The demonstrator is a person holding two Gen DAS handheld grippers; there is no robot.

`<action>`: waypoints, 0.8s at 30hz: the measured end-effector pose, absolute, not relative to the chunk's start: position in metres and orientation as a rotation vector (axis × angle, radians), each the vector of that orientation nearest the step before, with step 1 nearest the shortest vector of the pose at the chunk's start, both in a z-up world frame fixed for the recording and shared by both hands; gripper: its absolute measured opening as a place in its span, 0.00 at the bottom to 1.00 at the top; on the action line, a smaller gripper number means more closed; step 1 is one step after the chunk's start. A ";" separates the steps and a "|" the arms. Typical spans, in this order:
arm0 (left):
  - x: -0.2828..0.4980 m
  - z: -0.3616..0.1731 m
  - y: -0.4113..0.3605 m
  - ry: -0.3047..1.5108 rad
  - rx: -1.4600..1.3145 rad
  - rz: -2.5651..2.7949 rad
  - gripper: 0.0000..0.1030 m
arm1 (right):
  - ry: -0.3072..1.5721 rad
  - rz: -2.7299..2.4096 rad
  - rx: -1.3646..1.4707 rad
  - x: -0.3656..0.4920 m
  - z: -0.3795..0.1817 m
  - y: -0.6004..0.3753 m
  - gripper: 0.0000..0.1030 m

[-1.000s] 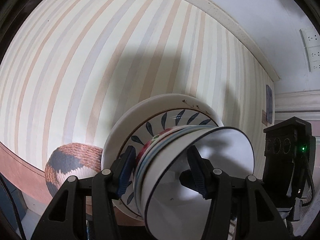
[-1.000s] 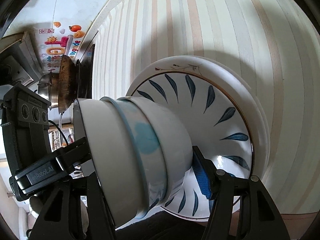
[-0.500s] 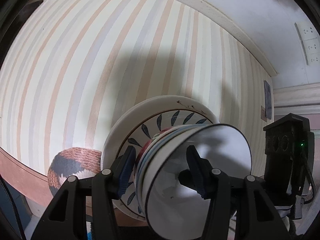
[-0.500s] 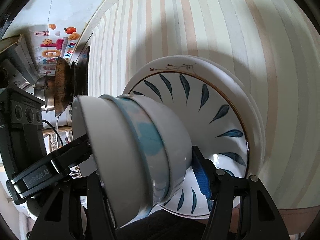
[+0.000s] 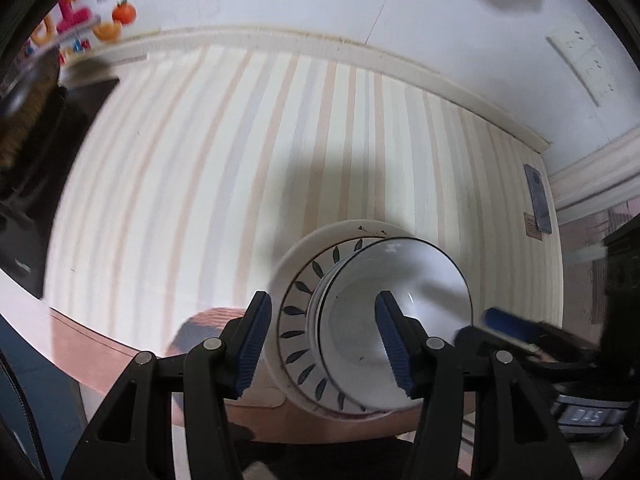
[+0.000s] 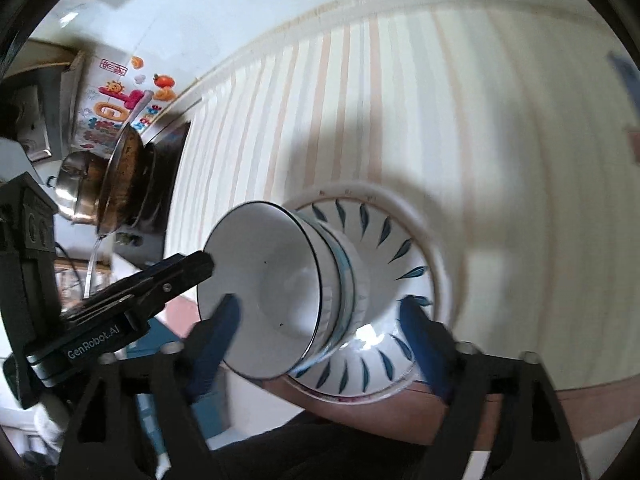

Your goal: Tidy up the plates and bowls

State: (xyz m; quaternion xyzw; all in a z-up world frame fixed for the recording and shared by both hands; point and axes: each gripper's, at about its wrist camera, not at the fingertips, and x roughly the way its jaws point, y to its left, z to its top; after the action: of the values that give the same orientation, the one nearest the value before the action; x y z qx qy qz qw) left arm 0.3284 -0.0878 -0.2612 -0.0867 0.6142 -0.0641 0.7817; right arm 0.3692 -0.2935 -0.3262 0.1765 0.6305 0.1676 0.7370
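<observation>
Stacked bowls (image 5: 384,328) on leaf-patterned plates (image 6: 400,248) atop the striped tablecloth (image 5: 240,160); left gripper (image 5: 324,344) and right gripper (image 6: 320,344) opening, clear of the stack, wok (image 6: 120,184) beyond.

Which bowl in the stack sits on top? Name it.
The plain white bowl with the thin dark rim sits on top, open side up. The bowls under it show only blue-banded sides, and the leaf-patterned plate carries them all.
</observation>
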 end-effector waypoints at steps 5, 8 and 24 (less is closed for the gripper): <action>0.310 -0.236 -0.081 1.229 -0.113 -0.154 0.84 | 1.278 0.229 0.297 0.340 -0.283 -0.287 0.92; 0.300 -0.222 -0.075 1.179 -0.074 -0.168 0.88 | 1.219 0.154 0.266 0.322 -0.264 -0.282 0.93; 0.204 -0.124 -0.050 0.893 -0.021 -0.198 0.95 | 0.979 0.008 0.221 0.196 -0.164 -0.259 0.96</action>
State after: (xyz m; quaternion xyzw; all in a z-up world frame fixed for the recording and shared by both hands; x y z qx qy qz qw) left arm 0.2045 -0.0503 -0.1244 -0.0102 0.4312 -0.0955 0.8971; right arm 0.1958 -0.2592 -0.1639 0.1058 0.4692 0.0041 0.8767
